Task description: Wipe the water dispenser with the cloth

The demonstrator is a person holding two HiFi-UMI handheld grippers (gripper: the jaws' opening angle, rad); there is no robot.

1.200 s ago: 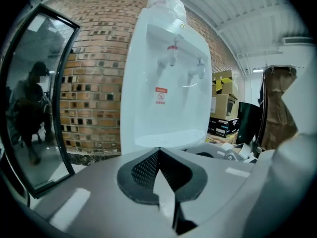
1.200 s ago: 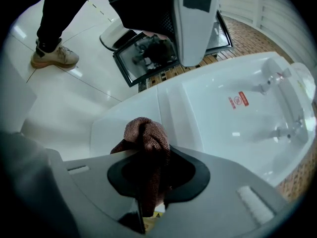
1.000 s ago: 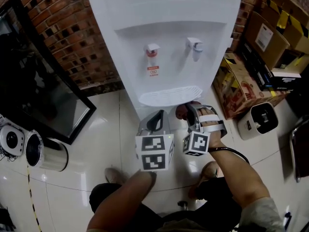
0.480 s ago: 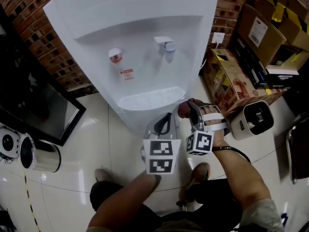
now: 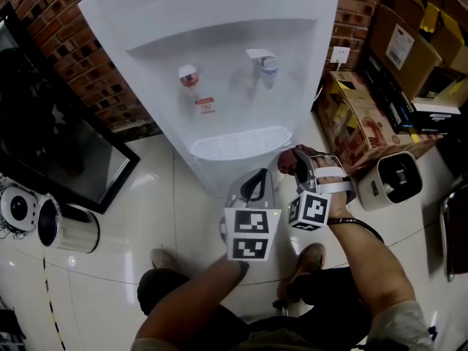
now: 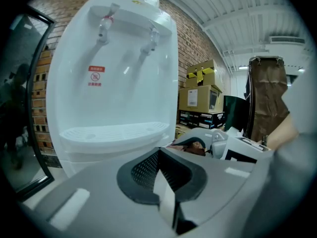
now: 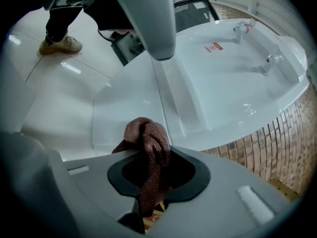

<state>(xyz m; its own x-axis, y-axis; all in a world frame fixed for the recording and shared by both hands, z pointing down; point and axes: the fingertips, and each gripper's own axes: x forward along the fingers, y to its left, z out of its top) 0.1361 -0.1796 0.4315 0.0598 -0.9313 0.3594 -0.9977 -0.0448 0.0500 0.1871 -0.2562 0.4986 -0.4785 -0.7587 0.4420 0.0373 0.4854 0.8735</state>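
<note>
The white water dispenser [image 5: 219, 72] stands against the brick wall, with a red tap [image 5: 189, 75], a blue tap [image 5: 268, 61] and a ribbed drip tray [image 5: 241, 143]. My right gripper [image 5: 298, 161] is shut on a bunched brown cloth [image 5: 287, 159] just off the tray's right end. In the right gripper view the cloth [image 7: 147, 133] sticks out of the right gripper [image 7: 153, 157] in front of the dispenser's body [image 7: 223, 83]. My left gripper [image 5: 254, 185] hangs below the tray, shut, with nothing in it. The left gripper [image 6: 161, 155] faces the tray [image 6: 111, 133].
Cardboard boxes [image 5: 365, 115] and a small white appliance [image 5: 395, 181] crowd the floor to the right. A black-framed glass panel [image 5: 66, 152] and a metal cylinder [image 5: 69, 229] lie to the left. The person's shoes [image 5: 307, 258] stand on glossy white tiles below the grippers.
Both grippers have come closer to the dispenser's front, and the right one is now beside the drip tray's end. The cloth stays held in the right gripper.
</note>
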